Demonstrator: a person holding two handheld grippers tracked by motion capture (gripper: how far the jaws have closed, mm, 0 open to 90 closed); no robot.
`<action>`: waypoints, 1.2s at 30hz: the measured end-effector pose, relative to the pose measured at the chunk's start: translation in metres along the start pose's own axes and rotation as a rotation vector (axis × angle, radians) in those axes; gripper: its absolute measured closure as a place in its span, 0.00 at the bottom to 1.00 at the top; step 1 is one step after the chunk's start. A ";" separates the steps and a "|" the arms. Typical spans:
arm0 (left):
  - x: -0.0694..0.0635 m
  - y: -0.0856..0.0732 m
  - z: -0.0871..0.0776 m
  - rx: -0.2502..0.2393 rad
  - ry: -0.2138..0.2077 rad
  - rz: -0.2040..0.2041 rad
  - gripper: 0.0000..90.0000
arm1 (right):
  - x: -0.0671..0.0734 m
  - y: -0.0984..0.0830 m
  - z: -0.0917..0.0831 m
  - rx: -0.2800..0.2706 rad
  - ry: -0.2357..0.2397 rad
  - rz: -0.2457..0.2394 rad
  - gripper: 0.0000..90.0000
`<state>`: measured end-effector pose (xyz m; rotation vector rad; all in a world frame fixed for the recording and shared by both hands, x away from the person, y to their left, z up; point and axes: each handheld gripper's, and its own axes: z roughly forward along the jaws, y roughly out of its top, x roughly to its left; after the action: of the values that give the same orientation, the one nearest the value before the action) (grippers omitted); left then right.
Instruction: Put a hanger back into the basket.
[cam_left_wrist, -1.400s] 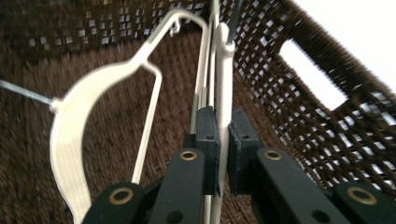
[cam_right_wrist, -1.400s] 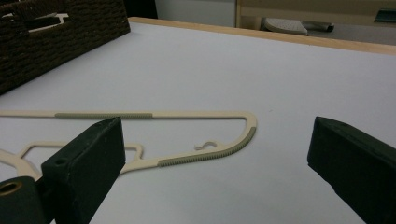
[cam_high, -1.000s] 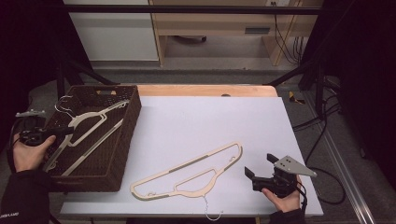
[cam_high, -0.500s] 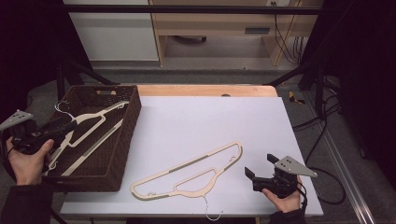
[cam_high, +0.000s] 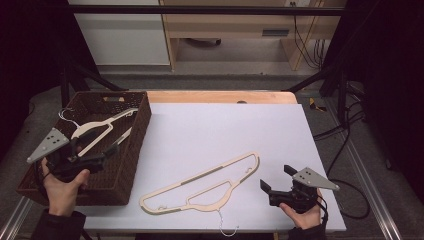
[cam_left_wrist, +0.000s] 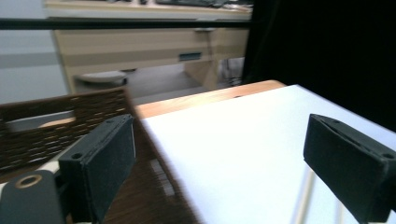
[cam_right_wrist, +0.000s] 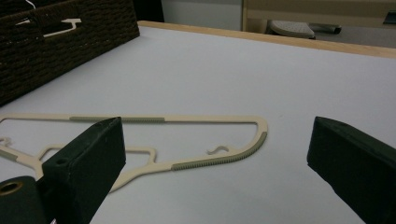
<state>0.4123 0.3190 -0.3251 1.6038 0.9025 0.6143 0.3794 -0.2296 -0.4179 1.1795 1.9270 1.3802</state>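
1. the left gripper (cam_high: 107, 151) hangs over the dark woven basket (cam_high: 131, 165) at about 9 o'clock of the table. its jaws have just been opening and now stand wide apart, with nothing between them.
2. in the left gripper view we see both black pads (cam_left_wrist: 103, 158) spread, with the basket wall and the white table cover (cam_left_wrist: 243, 135) between them farther off.
3. inside the basket lies a cream hanger (cam_high: 97, 131), just beside the left gripper on its 12 o'clock side. we cannot tell if the gripper touches it.
4. the right gripper (cam_high: 276, 181) rests at about 5 o'clock of the table, in the person's right hand (cam_high: 302, 215). its jaws are spread and hold nothing.
5. a second cream hanger (cam_high: 200, 185) lies flat on the white cover, near 6 o'clock. it is long and slanted, its wide end toward 2 o'clock, and its metal hook (cam_high: 226, 227) is at the near edge of the table.
6. in the right gripper view this hanger (cam_right_wrist: 140, 140) lies in front of the open jaws, apart from them, and the basket (cam_right_wrist: 56, 51) stands at about 10 o'clock.
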 end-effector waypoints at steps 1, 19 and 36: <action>-0.009 -0.002 0.003 0.002 -0.031 0.007 0.08 | 0.001 0.001 -0.001 -0.001 0.003 -0.003 0.06; -0.070 -0.047 0.037 0.097 -0.189 0.082 0.06 | 0.024 0.001 0.008 0.039 0.050 -0.018 0.08; -0.088 -0.091 0.065 0.236 -0.249 0.096 0.07 | 0.078 -0.011 0.034 0.170 0.143 -0.063 0.21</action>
<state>0.3928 0.2154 -0.4215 1.8969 0.7352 0.3718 0.3621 -0.1468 -0.4337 1.1123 2.1989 1.3212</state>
